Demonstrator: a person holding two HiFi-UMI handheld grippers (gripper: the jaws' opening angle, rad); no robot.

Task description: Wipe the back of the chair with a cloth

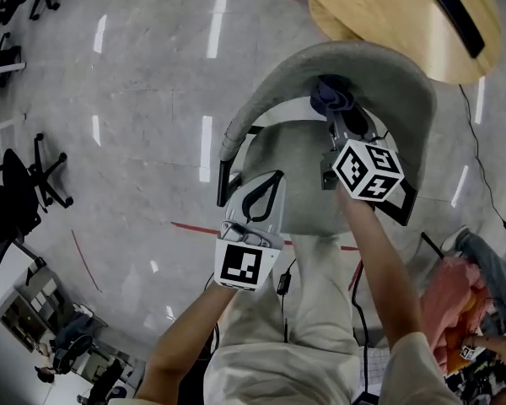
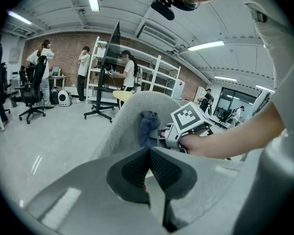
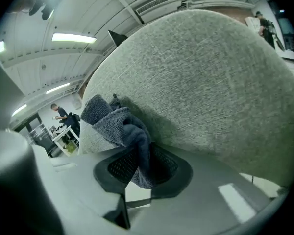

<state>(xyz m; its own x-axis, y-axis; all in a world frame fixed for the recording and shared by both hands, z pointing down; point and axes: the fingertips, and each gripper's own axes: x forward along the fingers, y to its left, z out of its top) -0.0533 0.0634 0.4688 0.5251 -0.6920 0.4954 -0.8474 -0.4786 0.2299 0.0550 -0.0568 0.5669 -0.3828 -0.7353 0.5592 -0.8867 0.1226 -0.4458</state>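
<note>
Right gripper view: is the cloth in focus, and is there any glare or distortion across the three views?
Right gripper view: the cloth and chair back are sharp, weave readable, with a soft shadow beside the cloth; strong fisheye, dark corners. Left gripper view: same fisheye vignette. Head view: white streaks of glare on the floor; no motion blur.

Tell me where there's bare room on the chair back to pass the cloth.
Free: the grey chair back on either side of the cloth, and the seat below. Crowded: where the right hand-held gripper holds the cloth against it, and by the left hand-held gripper at the seat's left.
</note>
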